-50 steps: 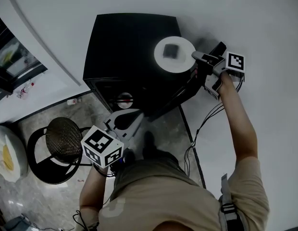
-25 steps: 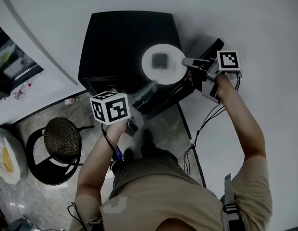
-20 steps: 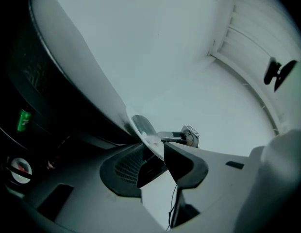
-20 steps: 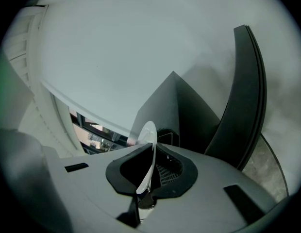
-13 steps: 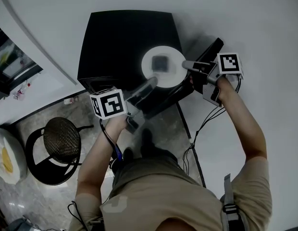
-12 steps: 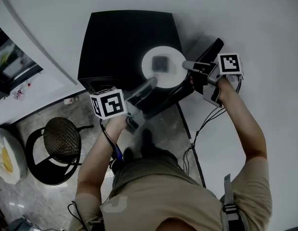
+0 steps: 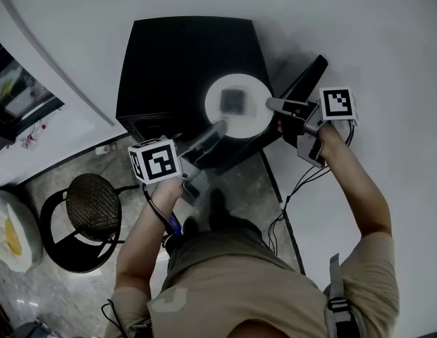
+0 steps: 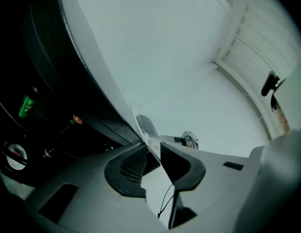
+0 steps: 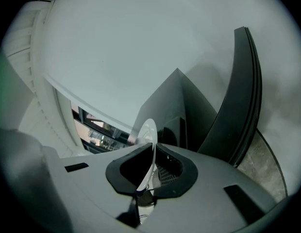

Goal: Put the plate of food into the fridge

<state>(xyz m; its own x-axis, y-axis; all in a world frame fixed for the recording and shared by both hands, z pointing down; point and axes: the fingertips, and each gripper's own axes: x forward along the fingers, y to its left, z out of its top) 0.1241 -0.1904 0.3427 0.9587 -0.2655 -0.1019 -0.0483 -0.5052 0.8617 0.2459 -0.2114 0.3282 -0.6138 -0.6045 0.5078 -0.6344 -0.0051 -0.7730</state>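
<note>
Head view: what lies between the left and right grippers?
The plate of food, seen in the head view: the right gripper clamps one rim; the left gripper, jaws just closing, has the near rim between them.

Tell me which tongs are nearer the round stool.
Left. The left tongs, jaws just closing around the plate rim, are on the side toward the stool; the right tongs clamp the opposite rim, farther off.

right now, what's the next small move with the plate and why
Probably finish closing the left gripper on the plate. Its jaws have just been closing with the rim between them, but a gap seems to remain, while the right gripper clamps the opposite rim. Two grips should steady it before the fridge.
</note>
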